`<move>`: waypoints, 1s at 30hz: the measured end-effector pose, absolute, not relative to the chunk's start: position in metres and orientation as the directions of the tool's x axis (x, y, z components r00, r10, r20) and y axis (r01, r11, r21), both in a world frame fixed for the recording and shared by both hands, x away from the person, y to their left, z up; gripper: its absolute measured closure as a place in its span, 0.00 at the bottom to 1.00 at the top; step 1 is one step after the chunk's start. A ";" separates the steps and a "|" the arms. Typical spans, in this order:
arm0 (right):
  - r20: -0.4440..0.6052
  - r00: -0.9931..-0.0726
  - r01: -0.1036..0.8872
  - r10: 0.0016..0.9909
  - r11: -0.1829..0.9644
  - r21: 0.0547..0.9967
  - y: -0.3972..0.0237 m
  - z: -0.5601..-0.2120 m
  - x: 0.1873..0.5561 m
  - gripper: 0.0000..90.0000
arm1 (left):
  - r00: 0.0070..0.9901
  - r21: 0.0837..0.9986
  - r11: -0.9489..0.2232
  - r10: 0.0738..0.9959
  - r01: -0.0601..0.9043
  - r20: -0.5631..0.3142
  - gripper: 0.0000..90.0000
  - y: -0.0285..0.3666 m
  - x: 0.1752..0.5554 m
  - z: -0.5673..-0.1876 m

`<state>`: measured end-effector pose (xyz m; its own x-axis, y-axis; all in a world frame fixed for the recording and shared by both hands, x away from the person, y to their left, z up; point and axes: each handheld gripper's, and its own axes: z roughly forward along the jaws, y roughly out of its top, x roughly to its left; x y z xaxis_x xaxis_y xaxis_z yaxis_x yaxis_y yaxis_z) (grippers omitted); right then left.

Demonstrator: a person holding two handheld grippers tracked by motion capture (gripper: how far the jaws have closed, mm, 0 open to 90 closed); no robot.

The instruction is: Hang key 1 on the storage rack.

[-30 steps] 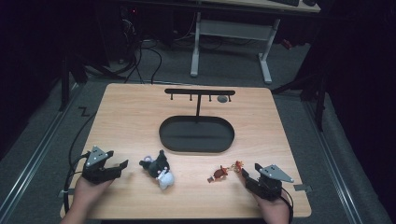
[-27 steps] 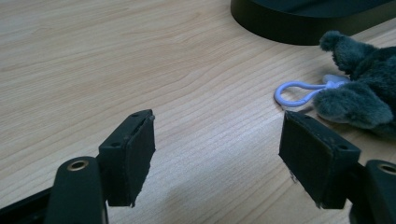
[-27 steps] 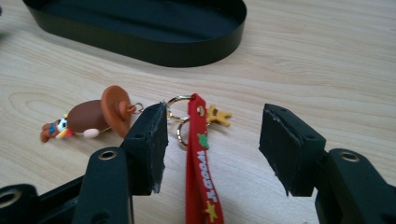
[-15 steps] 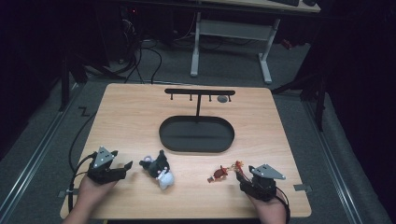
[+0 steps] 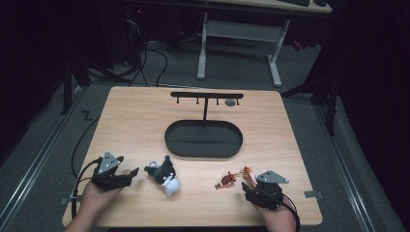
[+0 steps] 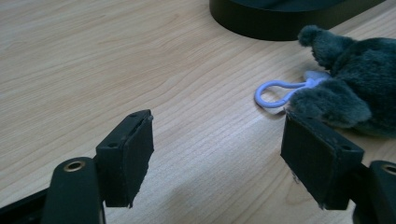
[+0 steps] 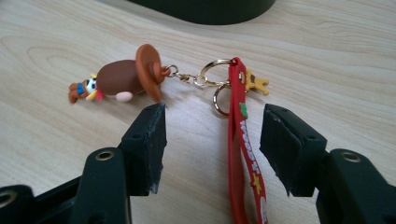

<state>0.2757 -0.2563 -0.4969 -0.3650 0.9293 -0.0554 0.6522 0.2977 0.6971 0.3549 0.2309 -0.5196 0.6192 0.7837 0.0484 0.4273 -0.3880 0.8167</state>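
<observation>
Approach step, I judge: my right gripper [image 7: 212,140] fingers apart, straddling red strap [image 7: 238,154] of keychain [image 7: 123,77] on surface [image 5: 135,121], not pinching. Left gripper [image 6: 217,154] fingers apart beside plush toy [image 6: 355,79] (purple loop nearby). Next: close on strap, lift toward hook rack [image 5: 207,95]. Black tray [image 5: 203,140] holds nothing.

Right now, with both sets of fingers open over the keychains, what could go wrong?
1. The red strap lies loose between the right gripper fingers; closing may pinch only the strap, leaving the brown figure dangling and swinging.
2. The left gripper has one finger beside the grey plush; it could nudge the plush or miss the thin lilac loop.
</observation>
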 end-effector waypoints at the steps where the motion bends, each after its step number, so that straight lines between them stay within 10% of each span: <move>1: -0.053 -0.368 0.658 0.928 0.301 0.691 -0.255 -0.495 0.276 0.45 | 0.621 0.816 -0.389 0.782 0.427 0.048 0.29 0.231 0.355 -0.520; 30: -0.102 -0.503 0.759 0.858 0.496 0.422 -0.244 -0.471 0.301 0.42 | 0.636 0.799 -0.407 0.770 0.442 0.041 0.31 0.233 0.352 -0.522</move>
<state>0.3008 -0.2443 -0.4705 -0.5034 0.8580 -0.1021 0.7592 0.4956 0.4219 0.3522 0.2334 -0.5218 0.6364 0.7703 0.0407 0.4418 -0.4072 0.7994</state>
